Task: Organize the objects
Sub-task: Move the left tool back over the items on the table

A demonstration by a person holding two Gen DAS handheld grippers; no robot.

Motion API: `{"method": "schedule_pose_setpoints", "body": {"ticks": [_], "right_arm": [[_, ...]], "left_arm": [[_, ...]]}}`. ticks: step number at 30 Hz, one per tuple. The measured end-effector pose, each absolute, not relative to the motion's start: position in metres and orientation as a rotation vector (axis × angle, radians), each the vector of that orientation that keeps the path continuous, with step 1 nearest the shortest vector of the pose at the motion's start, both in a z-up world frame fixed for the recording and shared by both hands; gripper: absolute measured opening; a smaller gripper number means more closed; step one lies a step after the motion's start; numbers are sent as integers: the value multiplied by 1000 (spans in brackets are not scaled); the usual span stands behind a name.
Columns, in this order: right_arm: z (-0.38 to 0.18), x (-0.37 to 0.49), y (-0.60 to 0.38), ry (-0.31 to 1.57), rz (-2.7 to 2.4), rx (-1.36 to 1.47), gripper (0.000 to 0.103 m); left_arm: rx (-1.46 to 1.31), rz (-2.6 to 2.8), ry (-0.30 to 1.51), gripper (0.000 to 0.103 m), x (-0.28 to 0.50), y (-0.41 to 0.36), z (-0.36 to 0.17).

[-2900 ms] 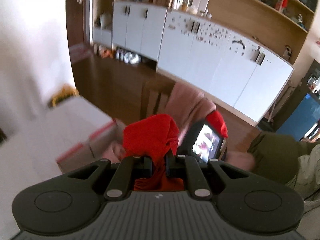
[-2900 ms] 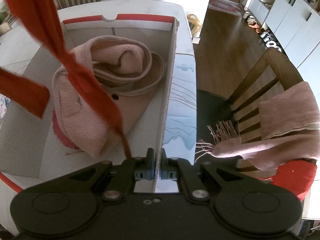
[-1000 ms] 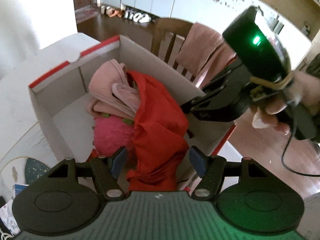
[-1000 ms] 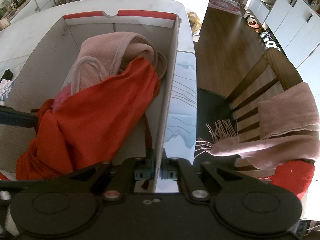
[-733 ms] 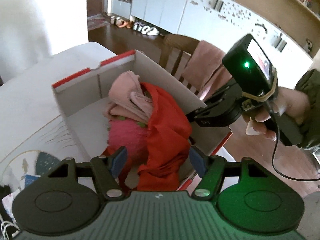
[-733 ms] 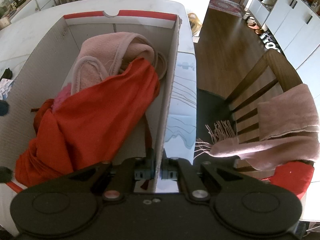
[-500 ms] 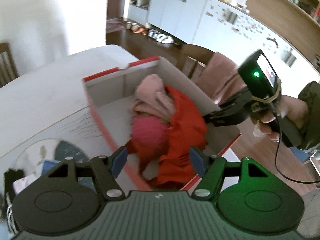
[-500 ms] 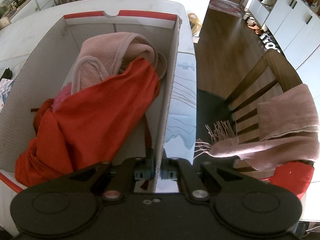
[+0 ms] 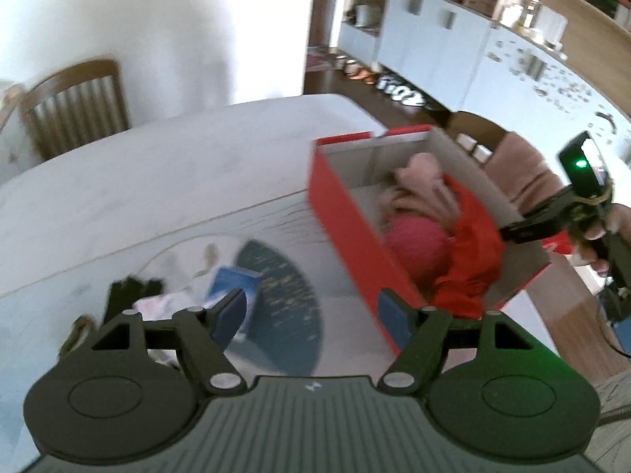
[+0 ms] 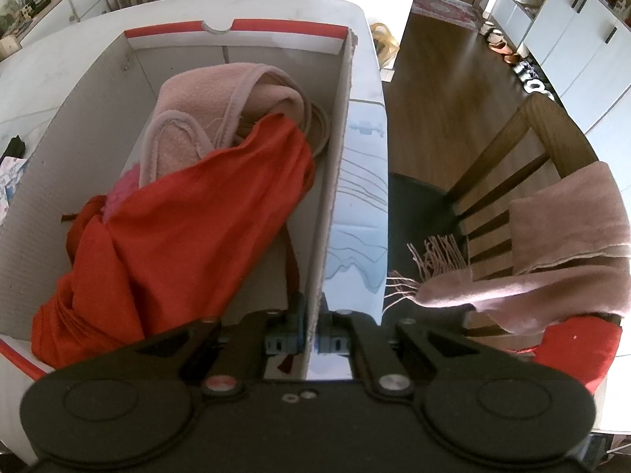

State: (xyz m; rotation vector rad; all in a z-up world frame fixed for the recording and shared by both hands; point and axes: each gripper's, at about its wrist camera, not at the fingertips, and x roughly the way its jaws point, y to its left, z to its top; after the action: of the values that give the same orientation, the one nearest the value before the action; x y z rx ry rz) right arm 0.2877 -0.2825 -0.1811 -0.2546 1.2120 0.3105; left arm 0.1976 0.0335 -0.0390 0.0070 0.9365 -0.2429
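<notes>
A red-and-white cardboard box (image 10: pixel 339 146) stands on the white table (image 9: pixel 165 173). In it lie a red cloth (image 10: pixel 189 213), a pink garment (image 10: pixel 221 102) and something bright pink (image 9: pixel 418 240). My right gripper (image 10: pixel 311 327) is shut on the box's right wall near its front corner. My left gripper (image 9: pixel 311 311) is open and empty, left of the box (image 9: pixel 347 220) above the table. The right gripper also shows in the left wrist view (image 9: pixel 552 220).
A wooden chair (image 10: pixel 528 165) right of the table carries a pink fringed scarf (image 10: pixel 532 272) and a red item (image 10: pixel 579 347). A blue booklet (image 9: pixel 232 287), papers and a dark object (image 9: pixel 126 295) lie on the table by my left gripper. Another chair (image 9: pixel 75 106) stands behind.
My left gripper let go of the red cloth, which now lies in the box, then opened, pulled back and swung left over the table. The right gripper has kept its hold.
</notes>
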Motion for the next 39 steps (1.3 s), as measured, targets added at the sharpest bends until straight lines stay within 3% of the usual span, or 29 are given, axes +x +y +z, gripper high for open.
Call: {"method": "schedule_pose_setpoints", "body": {"ticks": [9,18,23,39], "right_arm": [[-182,288,-282,1215,306,-255,3],[-183,288,-281,1215,303,-255,3],[-183,288,-280,1215,302,-256,4],[-183,287,-281,1215,301,-256,4]], "left_arm": [[-44,-96,1015,78,176,84,-74],[-76,40,1048,94,161,120,-106],[-85,118,1061,97,159,140,-121],[-207,335,1151,97,175,191,-165]]}}
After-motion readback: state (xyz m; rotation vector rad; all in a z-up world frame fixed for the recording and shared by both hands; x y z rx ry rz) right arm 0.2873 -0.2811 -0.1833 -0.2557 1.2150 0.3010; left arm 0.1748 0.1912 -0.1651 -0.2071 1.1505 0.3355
